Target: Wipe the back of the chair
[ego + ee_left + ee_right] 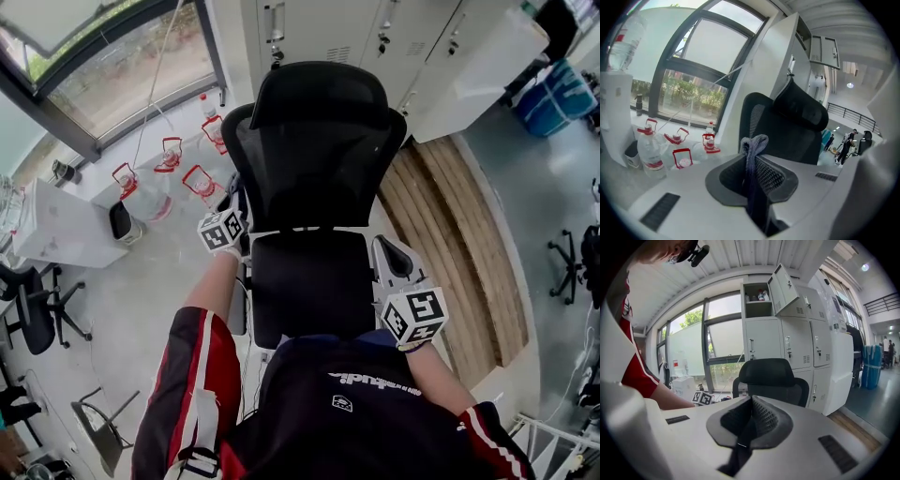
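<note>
A black office chair point(317, 150) with a mesh back and a headrest stands in front of me, its seat point(312, 281) turned toward me. At the chair's left side my left gripper point(234, 199) is beside the backrest's edge, shut on a grey-blue cloth point(754, 146) that sticks up between the jaws. The chair point(787, 123) rises just beyond the cloth. Over the seat's right side my right gripper point(395, 260) is shut with nothing in it. In the right gripper view the chair point(771, 377) stands ahead of the gripper point(751, 402).
Several water jugs point(171, 161) with red handles sit on the floor left of the chair. White lockers point(375, 28) stand behind it, one door open point(783, 284). A wooden platform point(455, 234) lies to the right. Other chairs point(37, 314) stand at the far left.
</note>
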The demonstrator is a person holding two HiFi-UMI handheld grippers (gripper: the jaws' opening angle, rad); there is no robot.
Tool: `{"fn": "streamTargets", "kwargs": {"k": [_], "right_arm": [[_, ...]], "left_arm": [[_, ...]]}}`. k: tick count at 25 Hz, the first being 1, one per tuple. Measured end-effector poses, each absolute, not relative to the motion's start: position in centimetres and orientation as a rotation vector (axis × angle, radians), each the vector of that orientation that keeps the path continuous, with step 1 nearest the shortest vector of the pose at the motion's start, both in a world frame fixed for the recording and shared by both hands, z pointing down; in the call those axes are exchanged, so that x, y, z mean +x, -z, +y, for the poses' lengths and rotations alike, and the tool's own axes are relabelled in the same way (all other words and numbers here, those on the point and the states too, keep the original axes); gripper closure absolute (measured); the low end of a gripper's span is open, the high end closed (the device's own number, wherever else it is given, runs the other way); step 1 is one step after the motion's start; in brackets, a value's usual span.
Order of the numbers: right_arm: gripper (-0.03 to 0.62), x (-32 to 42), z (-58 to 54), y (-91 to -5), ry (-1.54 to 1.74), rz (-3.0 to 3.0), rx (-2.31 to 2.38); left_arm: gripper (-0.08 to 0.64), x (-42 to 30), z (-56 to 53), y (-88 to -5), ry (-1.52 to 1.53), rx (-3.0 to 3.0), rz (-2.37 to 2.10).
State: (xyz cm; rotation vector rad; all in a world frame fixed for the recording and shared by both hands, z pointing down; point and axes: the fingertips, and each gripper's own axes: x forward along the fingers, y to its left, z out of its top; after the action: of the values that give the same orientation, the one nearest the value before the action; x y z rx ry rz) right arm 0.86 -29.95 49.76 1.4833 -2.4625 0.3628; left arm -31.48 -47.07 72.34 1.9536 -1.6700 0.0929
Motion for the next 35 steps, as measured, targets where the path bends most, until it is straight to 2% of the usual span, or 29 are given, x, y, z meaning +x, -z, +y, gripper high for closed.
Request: {"fn": "streamTargets", "kwargs": {"k": [10, 18, 25, 35], "right_arm": [[0.580, 6.5, -29.2, -49.6, -0.395, -2.434, 1.607], [0.580, 14.9, -28.8, -50.6, -0.450, -2.342, 1.758], [0.580, 22.8, -28.6, -52.3, -0.515, -2.231, 1.871], [0.580, 30.1, -29.1, -55.3, -0.581, -2.102, 1.905]], "left_arm": [[0.503, -14.2, -45.1, -72.0, -0.050, 2.117, -1.360], [0.503, -0.8, -46.1, -73.5, -0.115, 2.197, -1.182], [0.503, 10.3, -45.6, -78.2, -0.232, 2.245, -1.019], [0.503, 16.4, -47.7, -87.1, -0.381, 2.180, -1.018]]}}
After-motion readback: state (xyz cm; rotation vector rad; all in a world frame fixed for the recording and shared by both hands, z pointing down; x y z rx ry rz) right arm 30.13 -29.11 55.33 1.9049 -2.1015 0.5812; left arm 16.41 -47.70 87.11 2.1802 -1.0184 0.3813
